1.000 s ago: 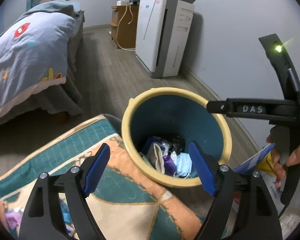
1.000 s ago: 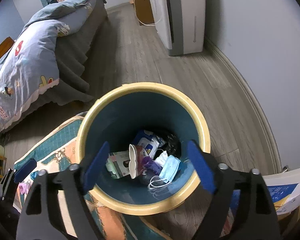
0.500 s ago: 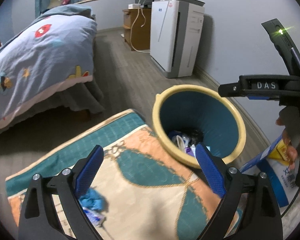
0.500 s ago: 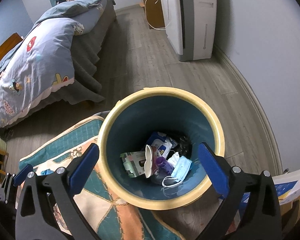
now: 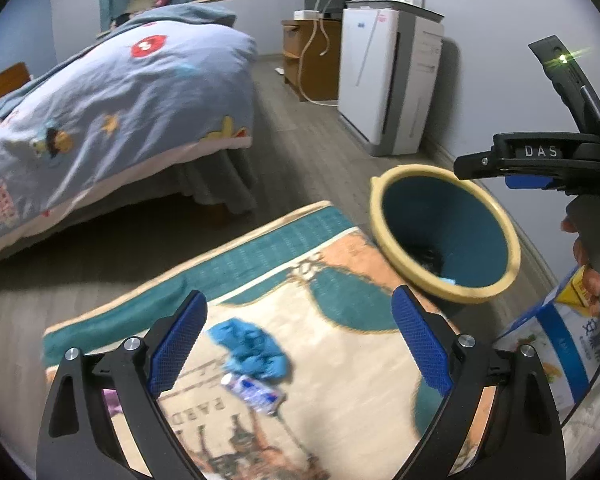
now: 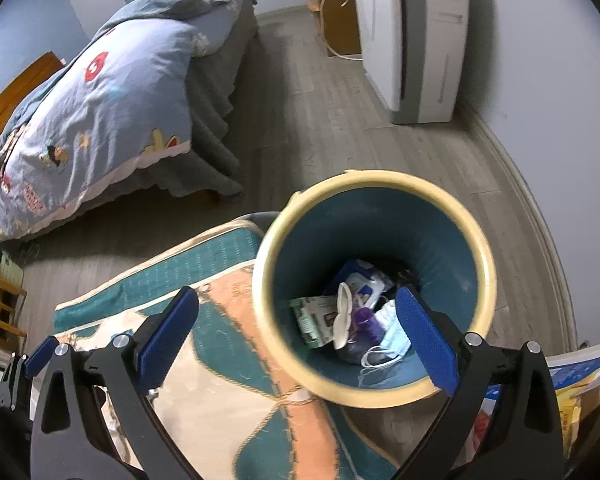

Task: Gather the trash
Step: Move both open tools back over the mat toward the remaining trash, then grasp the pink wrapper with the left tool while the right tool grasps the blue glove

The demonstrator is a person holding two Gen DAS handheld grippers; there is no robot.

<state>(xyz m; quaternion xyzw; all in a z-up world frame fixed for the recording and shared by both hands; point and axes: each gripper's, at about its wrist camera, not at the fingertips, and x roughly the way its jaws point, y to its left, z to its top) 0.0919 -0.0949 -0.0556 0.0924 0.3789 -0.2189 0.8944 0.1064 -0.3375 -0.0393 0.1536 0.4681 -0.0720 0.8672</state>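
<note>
1. My left gripper (image 5: 296, 344) stands wide open with nothing between its blue pads; it hangs over a patterned rug (image 5: 340, 320).
2. Between those pads, lying on the rug, are a crumpled blue piece of trash (image 5: 252, 350) and, just nearer, a small printed wrapper (image 5: 254, 392). Both are blurred, so I cannot tell what they are made of.
3. A purple scrap (image 5: 110, 398) peeks from behind my left finger; most of it is hidden.
4. My right gripper (image 6: 296, 330) is also wide open and empty, over the near edge of the trash bin (image 6: 268, 320).
5. The bin, teal inside with a yellow rim, stands at the far right corner of the rug. It holds a face mask (image 6: 394, 336), a green packet (image 6: 312, 318) and other bits too jumbled to name.
6. In the left view only the bin's dark bottom shows; its contents are mostly hidden by the wall.
7. A printed box (image 5: 556, 344) at the right is cut off by the frame edge.
8. A bed (image 5: 100, 112) lies far left.
</note>
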